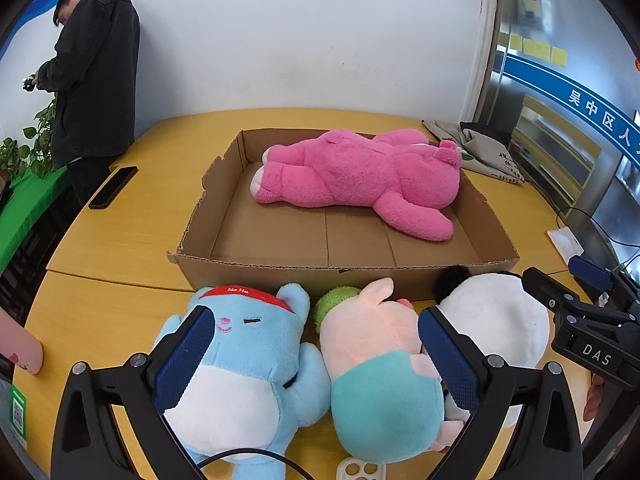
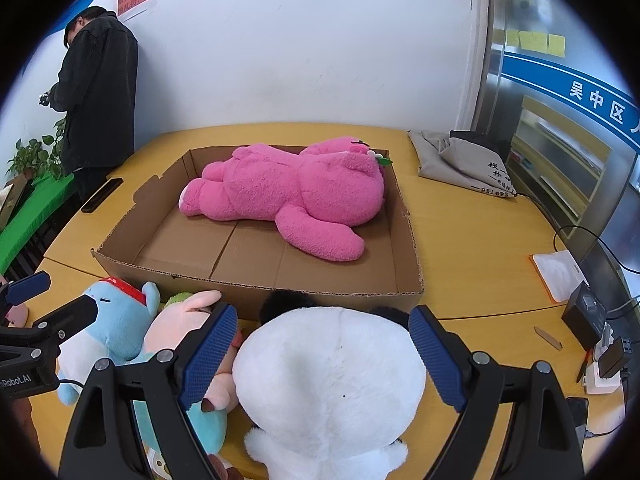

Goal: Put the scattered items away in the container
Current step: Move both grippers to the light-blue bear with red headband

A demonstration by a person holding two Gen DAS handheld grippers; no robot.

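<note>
A: How would the pink bear (image 1: 356, 176) in the cardboard tray (image 1: 344, 268) and the panda (image 2: 332, 376), blue bear (image 1: 240, 364) and pig (image 1: 376, 376) lying before it handle?

B: Light and squashy, I judged; grip the bellies. Left gripper (image 1: 316, 356) and right gripper (image 2: 320, 356) both stood spread, pinching nothing.

A: The surface?

B: A yellow table (image 1: 120, 232) by a white wall (image 1: 320, 40).
</note>
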